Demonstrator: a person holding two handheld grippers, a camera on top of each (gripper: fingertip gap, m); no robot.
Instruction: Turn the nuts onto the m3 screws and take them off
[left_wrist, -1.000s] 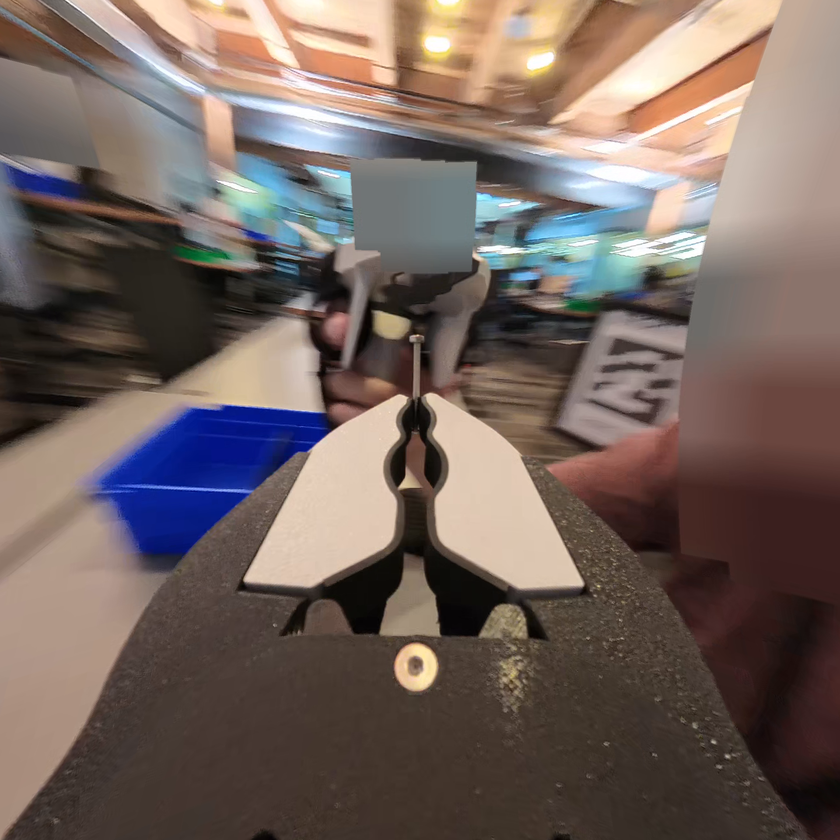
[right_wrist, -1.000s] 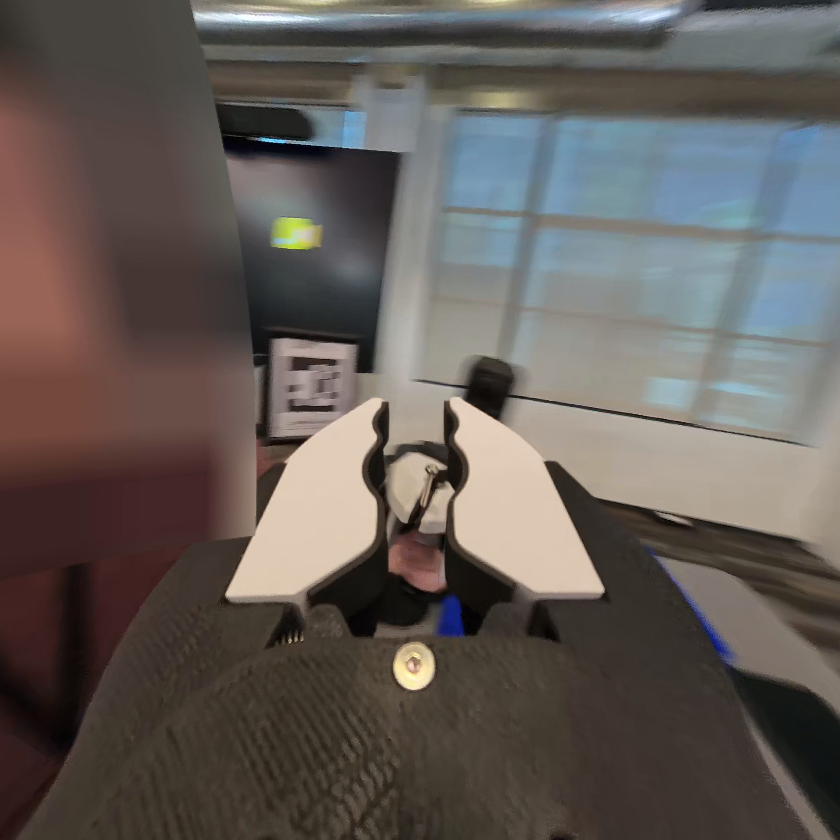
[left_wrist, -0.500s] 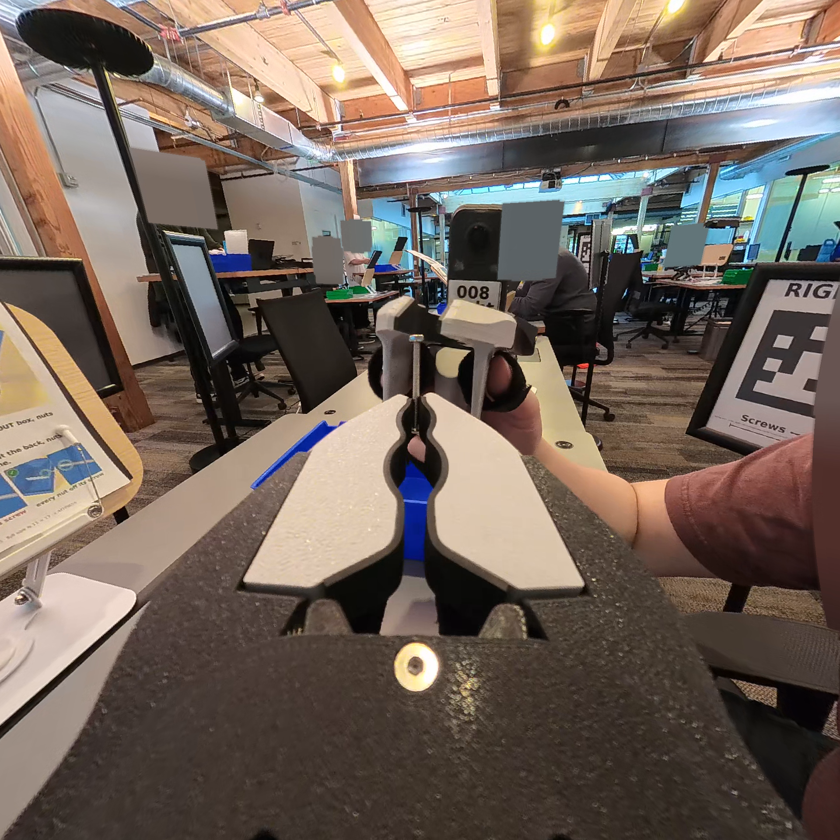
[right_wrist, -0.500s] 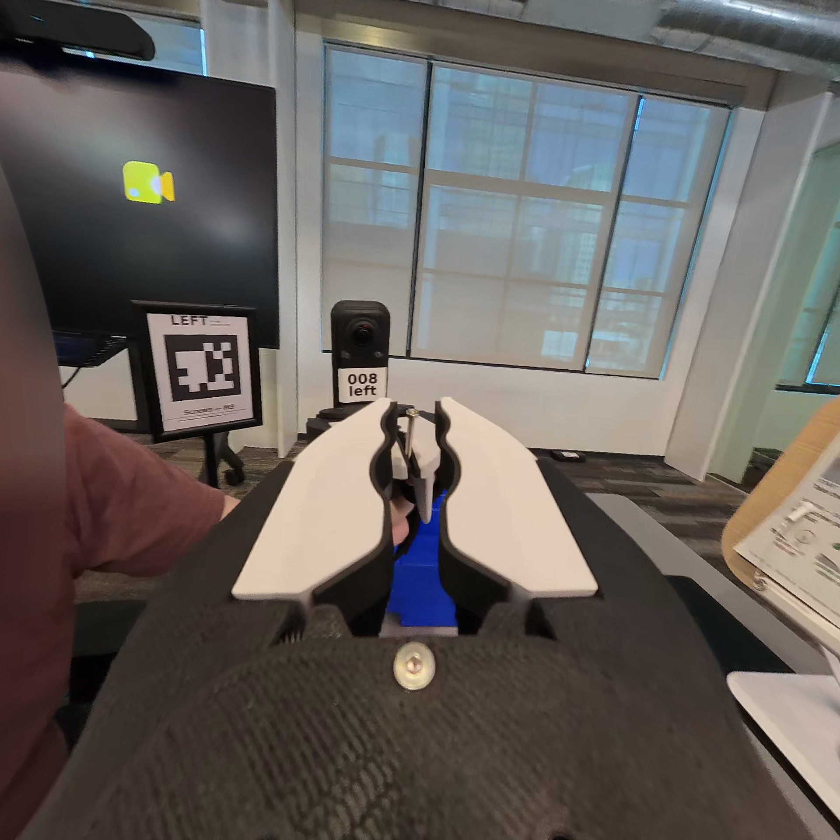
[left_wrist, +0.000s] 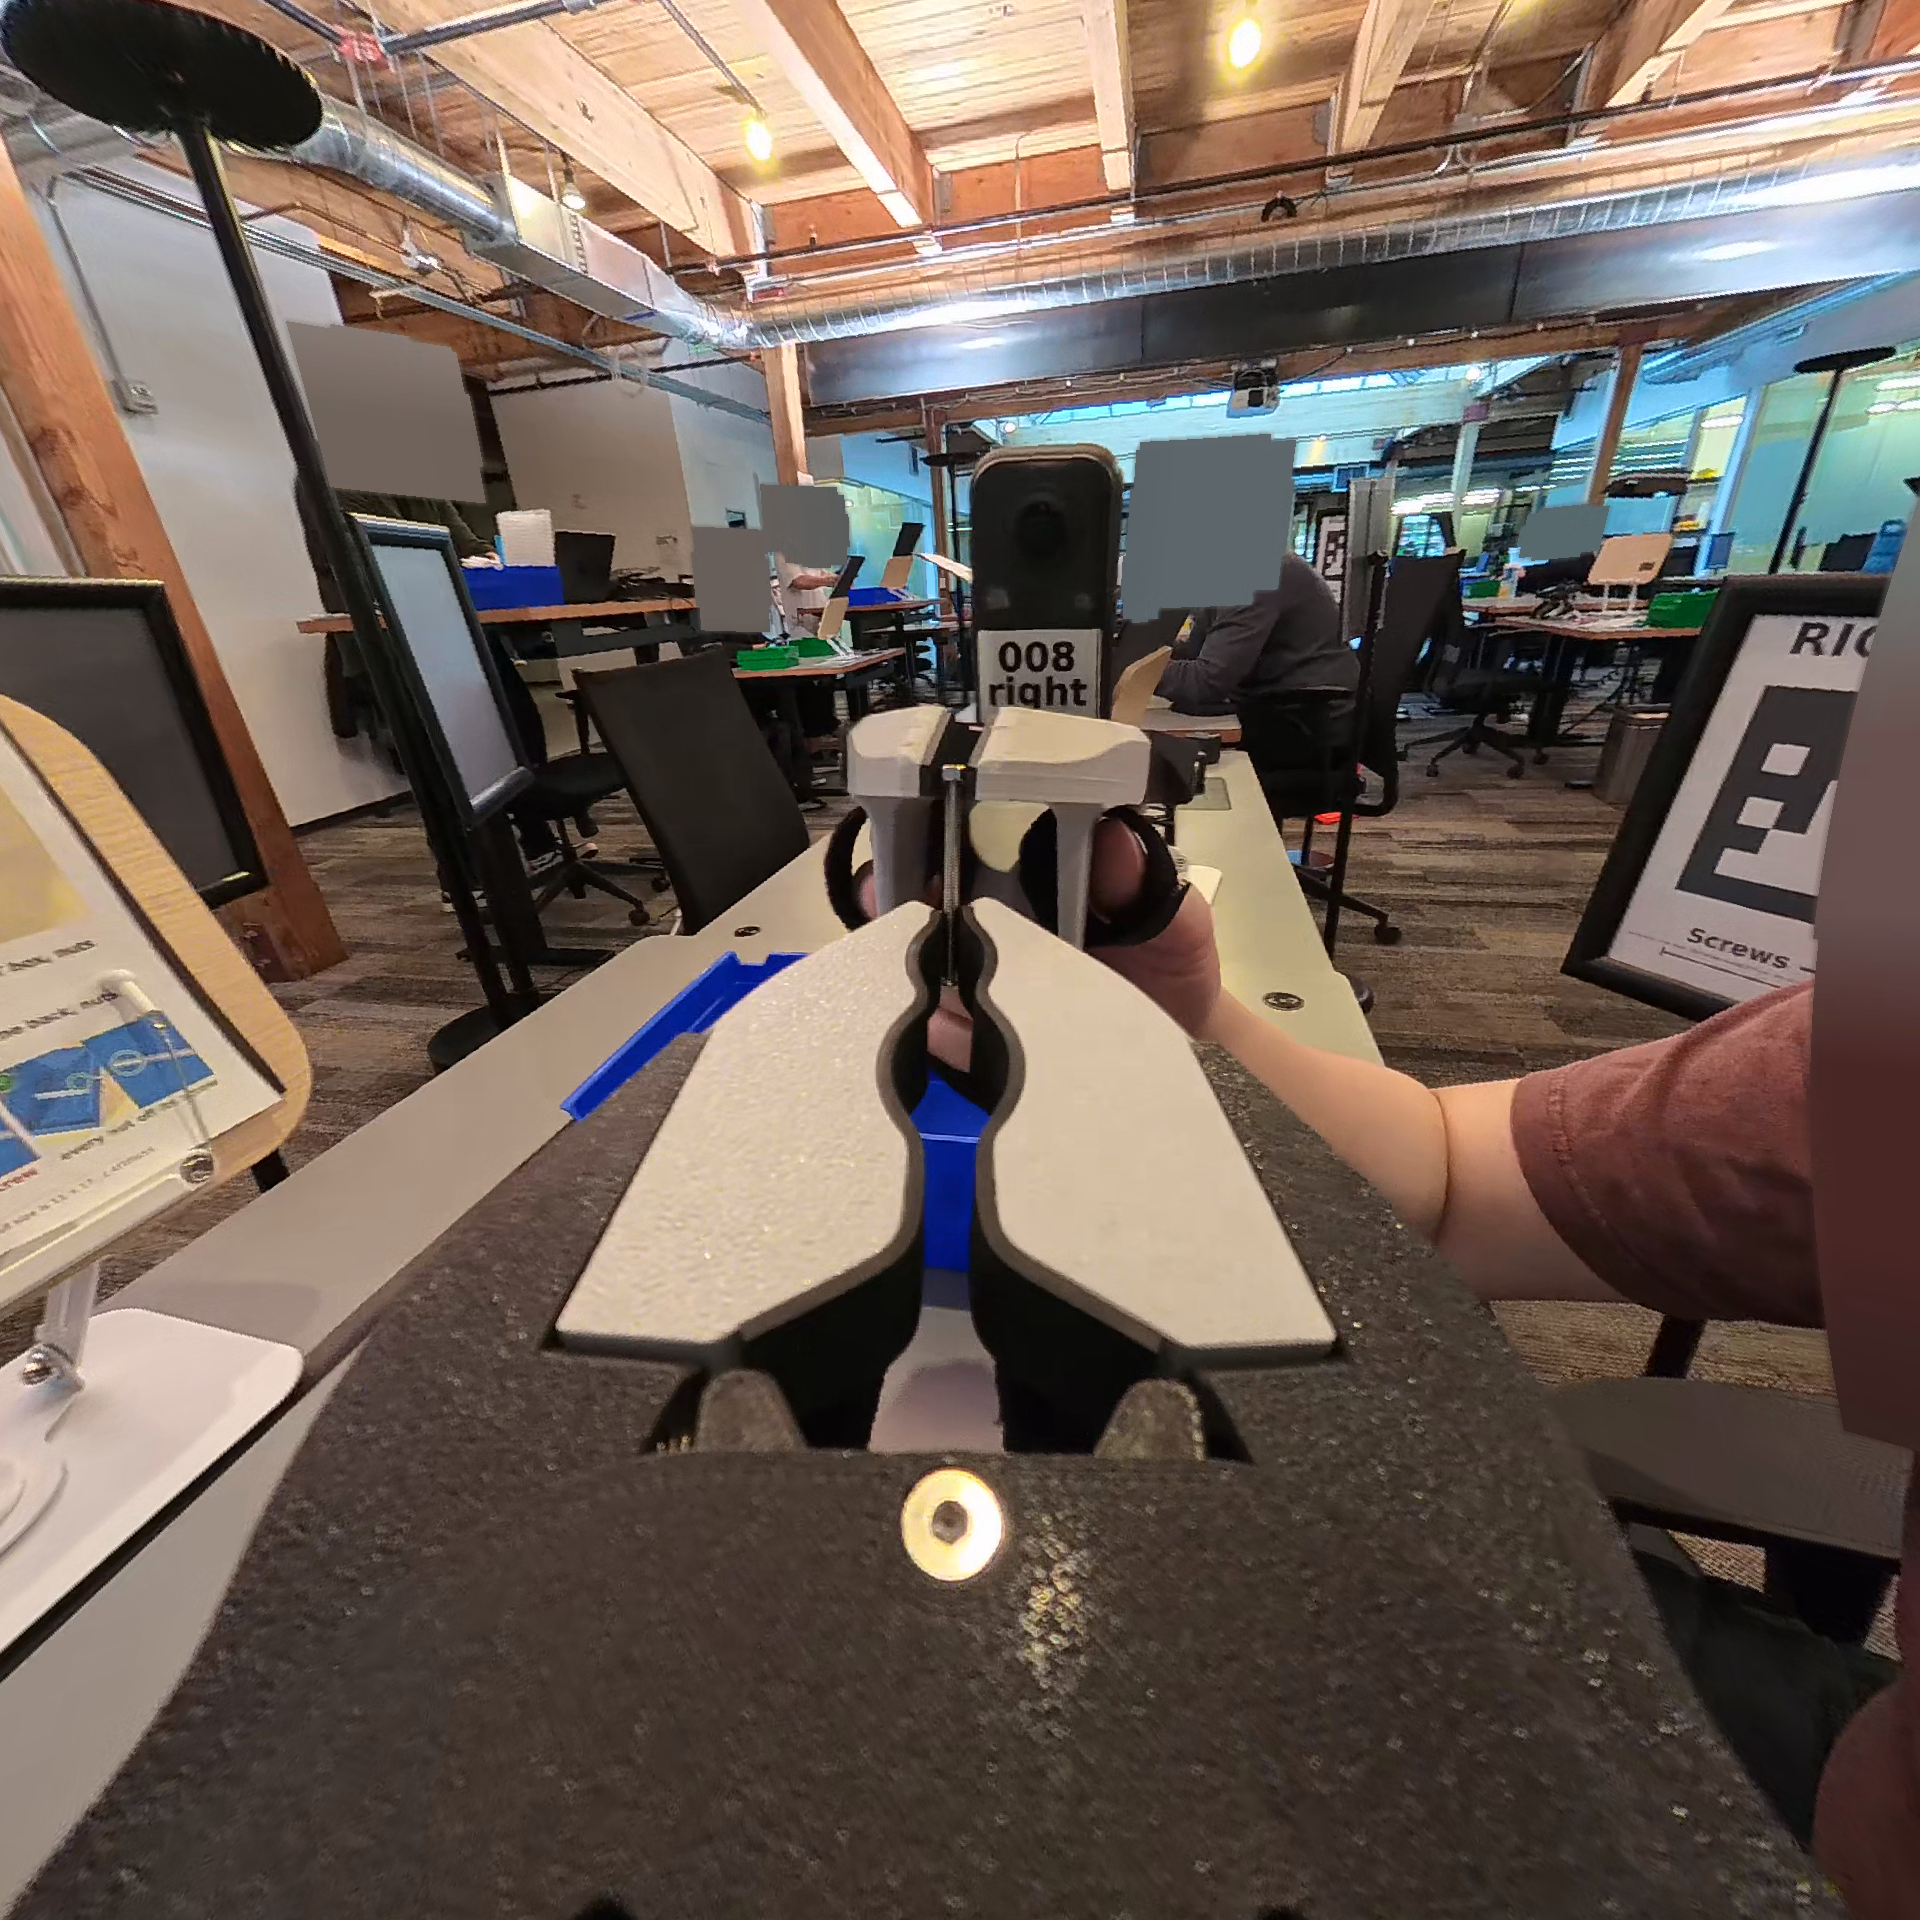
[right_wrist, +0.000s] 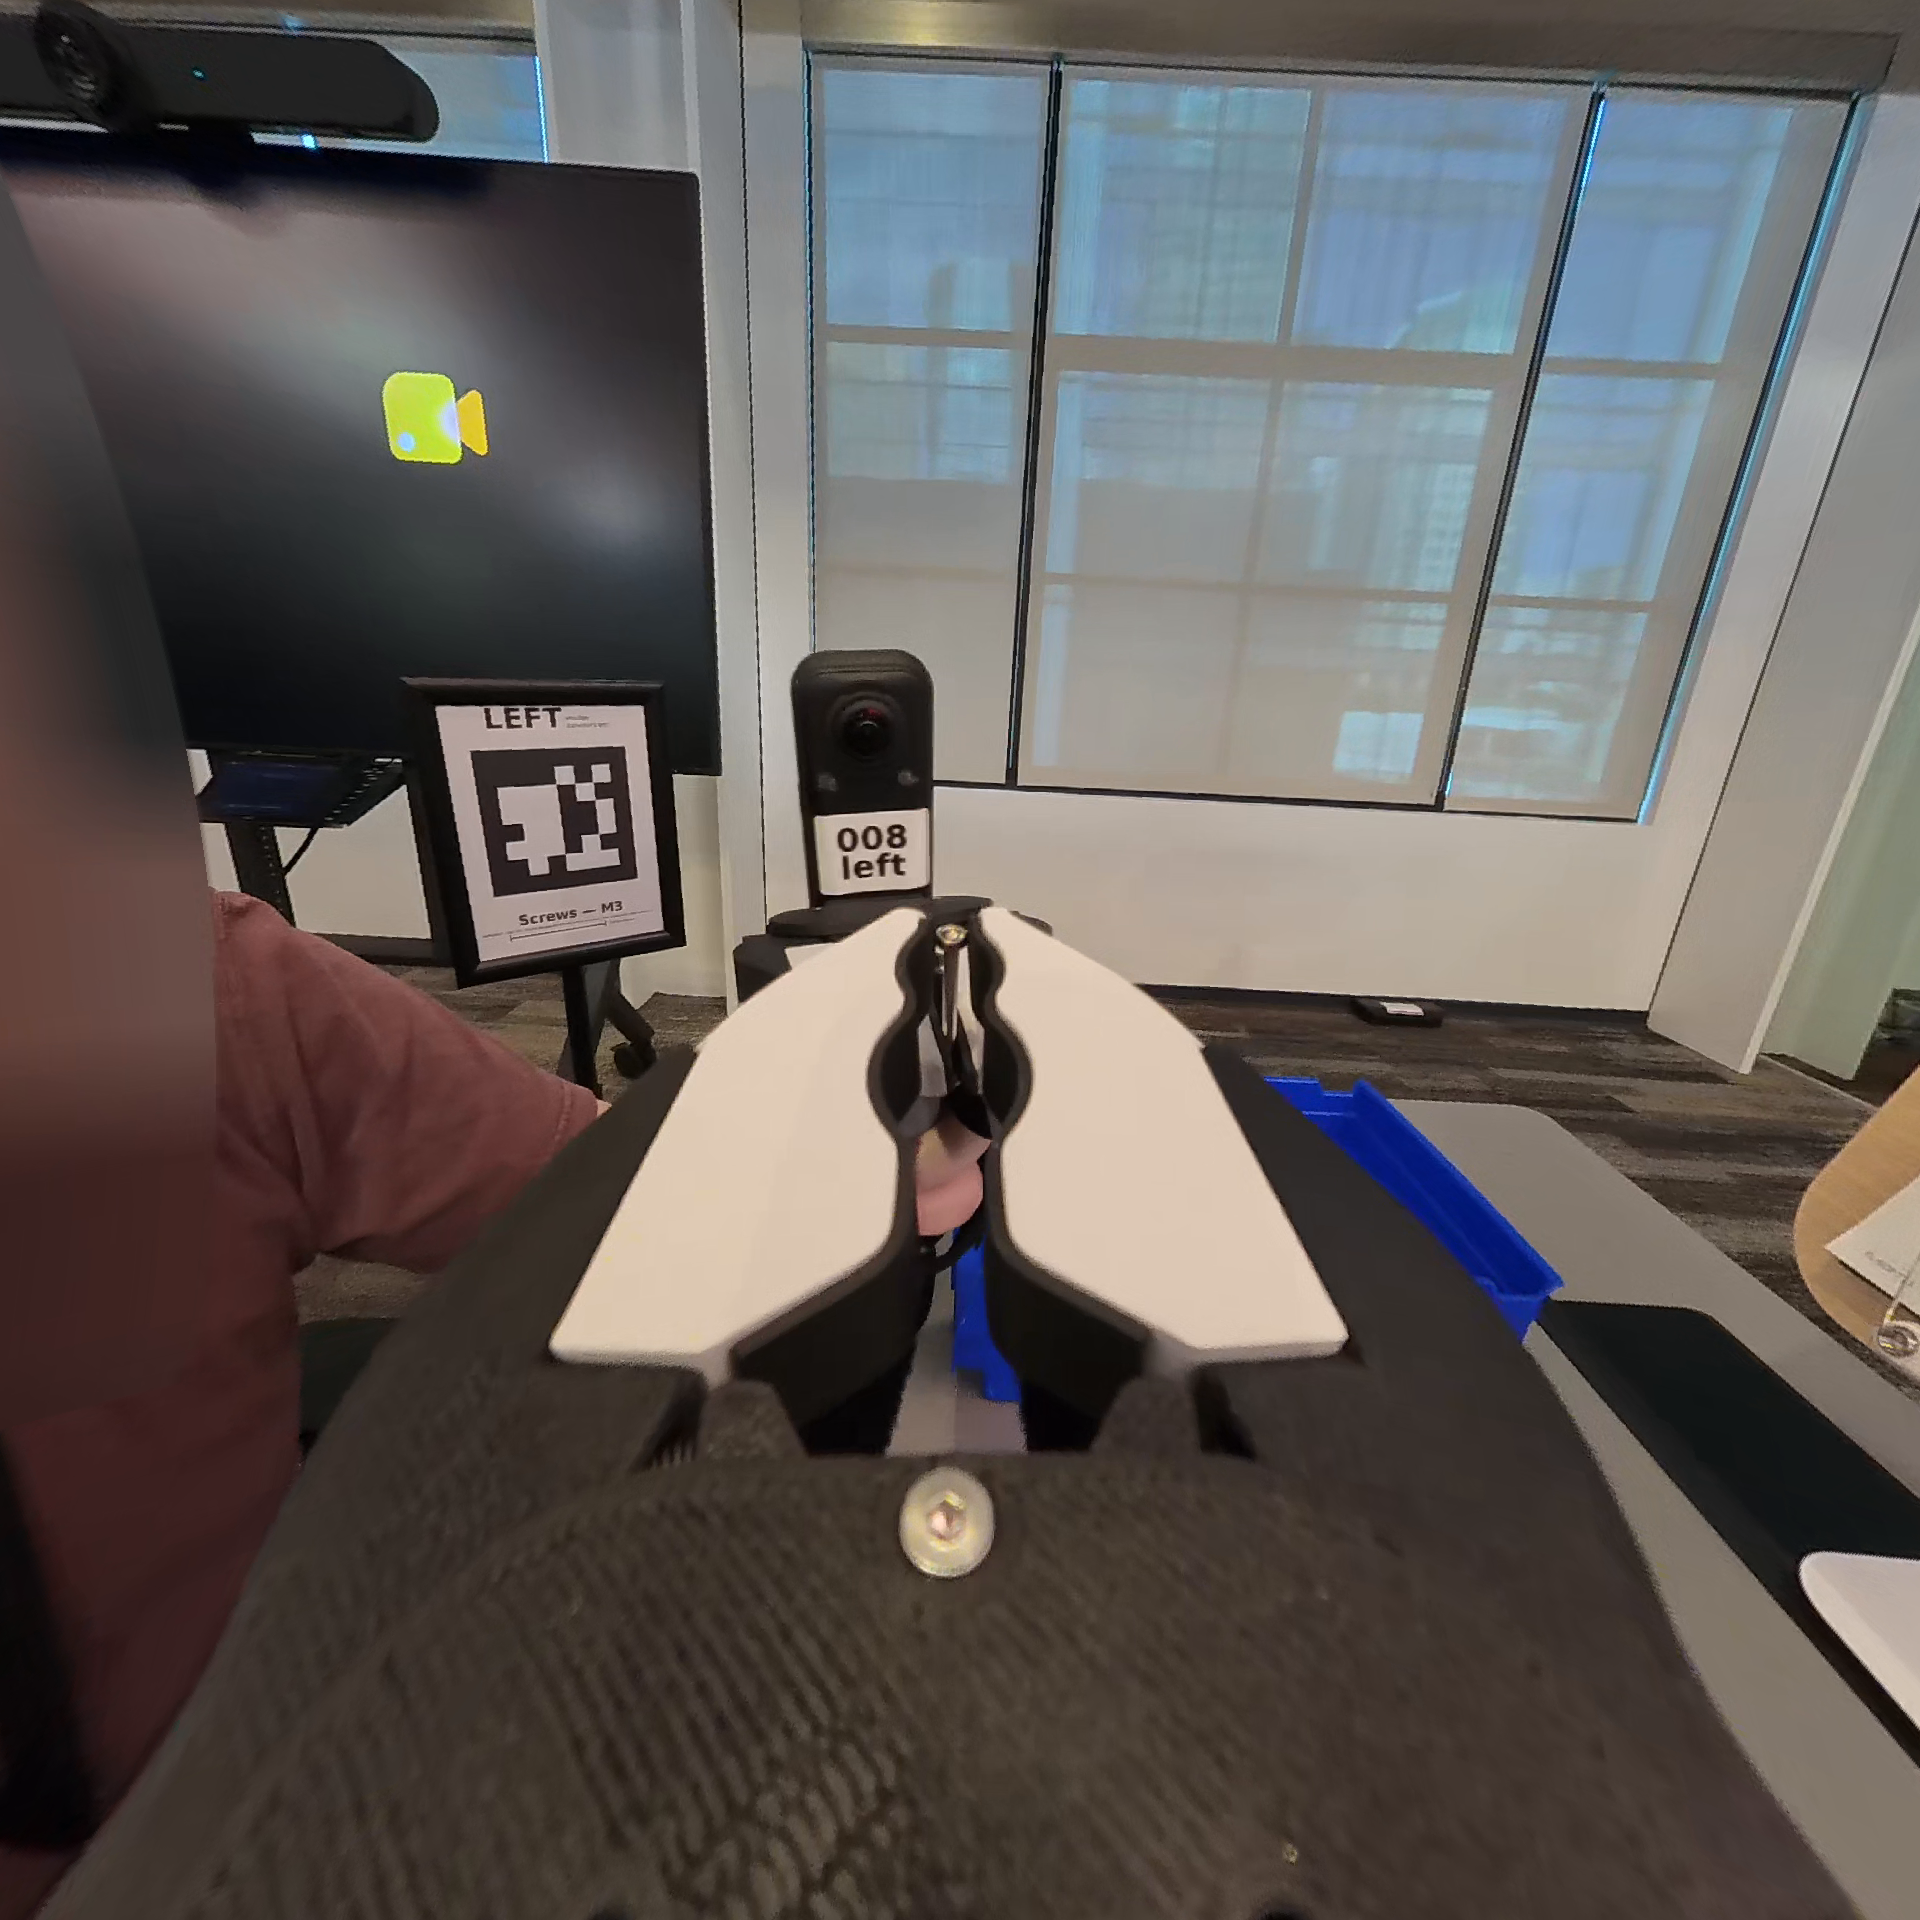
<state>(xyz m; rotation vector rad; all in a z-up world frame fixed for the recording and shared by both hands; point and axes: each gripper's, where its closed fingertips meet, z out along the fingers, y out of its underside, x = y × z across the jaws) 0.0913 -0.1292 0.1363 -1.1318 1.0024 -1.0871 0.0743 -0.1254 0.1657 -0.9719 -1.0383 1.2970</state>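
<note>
**Pinching one screw from both ends**

Gripping the lower end of a thin metal screw (left_wrist: 951, 873), the left claw (left_wrist: 951, 940) has its two pale fingers pressed together around the shaft, which stands upright above the tips. The right claw (left_wrist: 961, 753) faces it from the far side, held in a hand (left_wrist: 1153, 935), and its white fingertips meet at the screw's top end, right at the head. So the screw is held in the air between the two claws, above a blue bin (left_wrist: 727, 997) that sits on the grey surface (left_wrist: 436, 1122).

From the right wrist view, the right claw (right_wrist: 951, 930) is closed to a narrow slit, with the screw (right_wrist: 948, 961) showing in that slit near the tips. Whether a nut sits on the thread cannot be told. The blue bin (right_wrist: 1423, 1184) lies just right of the claw on the grey surface (right_wrist: 1621, 1153).

A framed sign with a black and white pattern (right_wrist: 556, 826) stands behind on the left, before a dark screen (right_wrist: 312, 468). A small black camera (right_wrist: 860, 748) rises just beyond the claw tips. A sleeve in dull red (left_wrist: 1662, 1153) shows at the right edge of the left wrist view.
</note>
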